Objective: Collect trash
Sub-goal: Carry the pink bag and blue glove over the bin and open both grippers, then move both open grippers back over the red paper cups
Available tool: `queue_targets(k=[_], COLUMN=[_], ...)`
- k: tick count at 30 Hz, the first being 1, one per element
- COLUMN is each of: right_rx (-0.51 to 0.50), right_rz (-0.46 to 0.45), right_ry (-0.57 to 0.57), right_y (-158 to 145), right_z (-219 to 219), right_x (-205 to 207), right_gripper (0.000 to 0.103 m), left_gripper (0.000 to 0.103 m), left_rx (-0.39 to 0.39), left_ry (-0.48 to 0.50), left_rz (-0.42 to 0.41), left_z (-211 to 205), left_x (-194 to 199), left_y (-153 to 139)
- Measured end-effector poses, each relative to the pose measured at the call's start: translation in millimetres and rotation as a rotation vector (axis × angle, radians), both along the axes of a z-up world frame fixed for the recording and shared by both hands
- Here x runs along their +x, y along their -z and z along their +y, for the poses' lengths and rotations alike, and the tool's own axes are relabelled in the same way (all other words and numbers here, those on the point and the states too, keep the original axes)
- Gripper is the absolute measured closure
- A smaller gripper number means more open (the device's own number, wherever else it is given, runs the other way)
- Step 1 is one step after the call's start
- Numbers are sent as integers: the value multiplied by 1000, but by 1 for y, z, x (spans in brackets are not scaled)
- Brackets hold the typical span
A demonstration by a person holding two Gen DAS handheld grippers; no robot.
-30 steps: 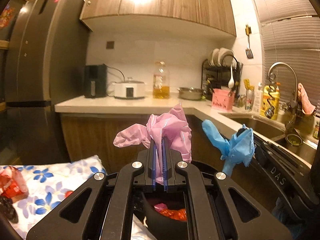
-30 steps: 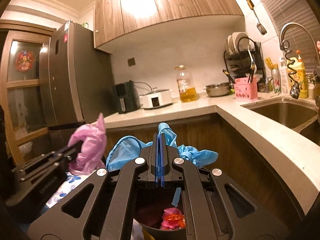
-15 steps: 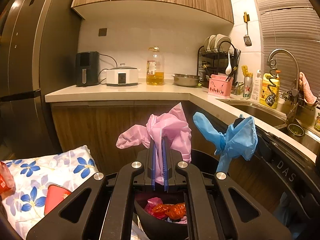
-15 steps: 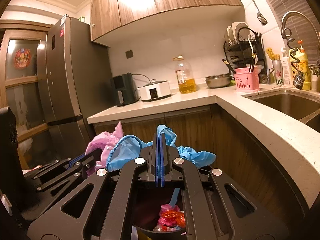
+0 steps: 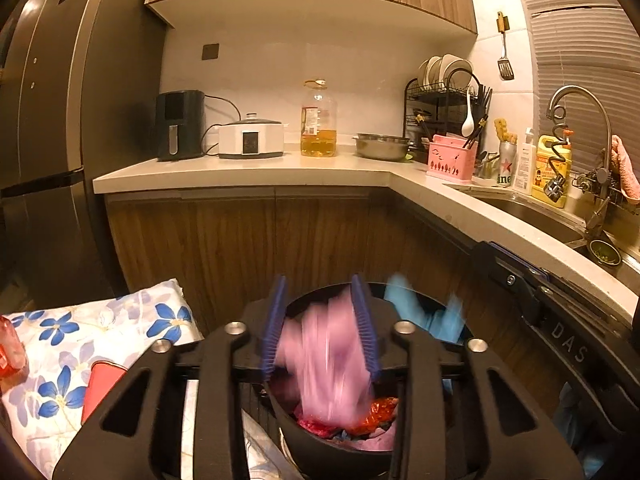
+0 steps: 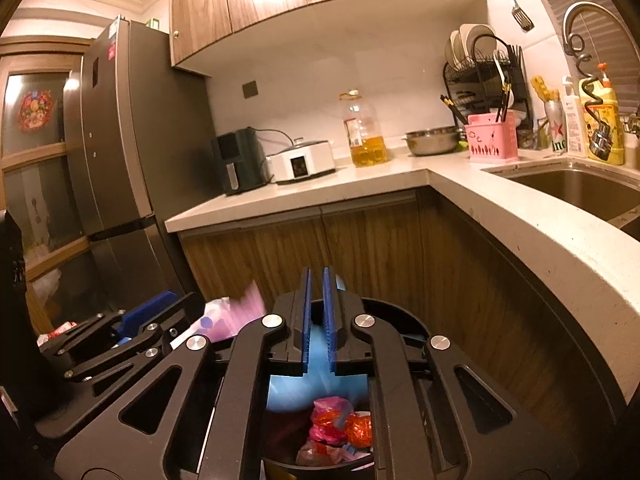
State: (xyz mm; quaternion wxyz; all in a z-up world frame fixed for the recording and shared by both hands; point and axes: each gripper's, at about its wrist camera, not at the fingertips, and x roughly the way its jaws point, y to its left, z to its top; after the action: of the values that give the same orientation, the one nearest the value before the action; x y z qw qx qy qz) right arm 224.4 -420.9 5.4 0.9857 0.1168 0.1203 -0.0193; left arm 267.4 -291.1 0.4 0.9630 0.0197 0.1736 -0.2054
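My left gripper (image 5: 320, 300) is open above a black trash bin (image 5: 332, 444). A pink plastic bag (image 5: 324, 364), blurred by motion, drops between its blue pads into the bin. My right gripper (image 6: 317, 300) is open by a narrow gap over the same bin (image 6: 320, 468). A blue plastic bag (image 6: 316, 376), also blurred, falls below its pads; it shows in the left wrist view (image 5: 424, 316) too. The bin holds red and pink wrappers (image 6: 340, 428).
A floral cloth (image 5: 80, 344) with a red cup (image 5: 100, 380) lies at the left. Wooden cabinets (image 5: 240, 240) and an L-shaped counter (image 5: 248, 172) stand behind the bin. A sink (image 6: 580, 188) is at the right, a fridge (image 6: 120, 160) at the left.
Both grippers opened and let go of their bags. The pink and blue bags are falling into the bin. Both grippers moved lower and closer to the bin.
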Motion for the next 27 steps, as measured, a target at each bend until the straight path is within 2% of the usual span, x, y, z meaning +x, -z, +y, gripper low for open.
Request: queue_targets(k=[5, 7, 9, 16, 19, 21, 27], right_rx=[16, 23, 28, 16, 4, -5, -10], right_rz=[8, 10, 12, 16, 18, 8, -14], right_ry=[14, 18, 22, 28, 20, 16, 0], right_y=[3, 5, 5, 6, 4, 2, 0], right_z=[-5, -6, -7, 2, 10, 14, 36], right_x=[-2, -4, -6, -20, -26, -31, -48], right_gripper=[80, 68, 61, 30, 29, 25, 24], left_gripper=[42, 36, 29, 17, 14, 6, 6], left_rx=[-4, -8, -7, 1, -6, -5, -20], left_ry=[-30, -41, -61, -138, -189, -233, -323], left_rz=[11, 12, 12, 30, 30, 20, 21], left_z=[6, 11, 15, 41, 56, 67, 101], left_x=[3, 2, 0, -15, -27, -36, -58], left_y=[2, 2, 4, 12, 17, 19, 22])
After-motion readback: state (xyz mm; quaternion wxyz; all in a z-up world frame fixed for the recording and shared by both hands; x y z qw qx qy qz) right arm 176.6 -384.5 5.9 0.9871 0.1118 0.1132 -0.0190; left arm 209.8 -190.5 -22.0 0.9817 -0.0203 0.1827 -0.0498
